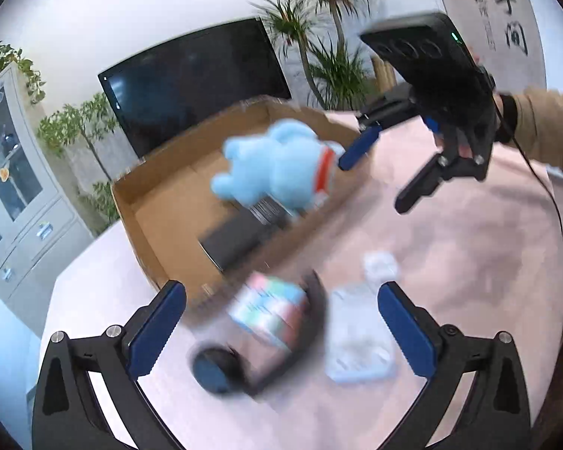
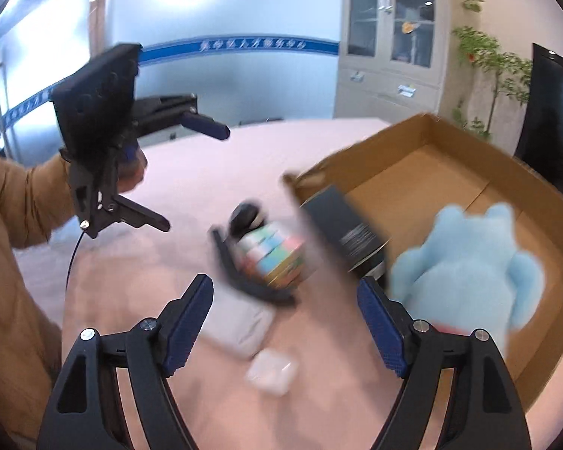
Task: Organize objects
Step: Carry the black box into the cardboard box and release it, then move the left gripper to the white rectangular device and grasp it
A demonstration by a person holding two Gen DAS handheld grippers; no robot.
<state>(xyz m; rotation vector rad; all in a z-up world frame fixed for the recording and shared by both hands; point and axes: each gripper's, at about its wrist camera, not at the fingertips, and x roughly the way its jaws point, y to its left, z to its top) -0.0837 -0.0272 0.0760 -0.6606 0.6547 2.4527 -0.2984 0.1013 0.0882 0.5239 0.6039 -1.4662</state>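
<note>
Sorting is midway: fluffy blue plush toy (image 2: 465, 266) lies in the brown cardboard box (image 2: 450, 138); both grippers, left gripper (image 1: 281, 326) and right gripper (image 2: 285, 326), gape empty, and the pastel striped box (image 1: 270, 309) likely needs grasping next.

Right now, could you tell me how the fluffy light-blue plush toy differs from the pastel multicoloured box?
The fluffy light-blue plush toy lies inside the brown cardboard box; the pastel multicoloured box sits outside it on the pink table. The plush is soft, rounded and one colour with a red collar; the pastel box is flat-sided and striped. The plush looks bigger. Neither is held by a gripper.
</note>
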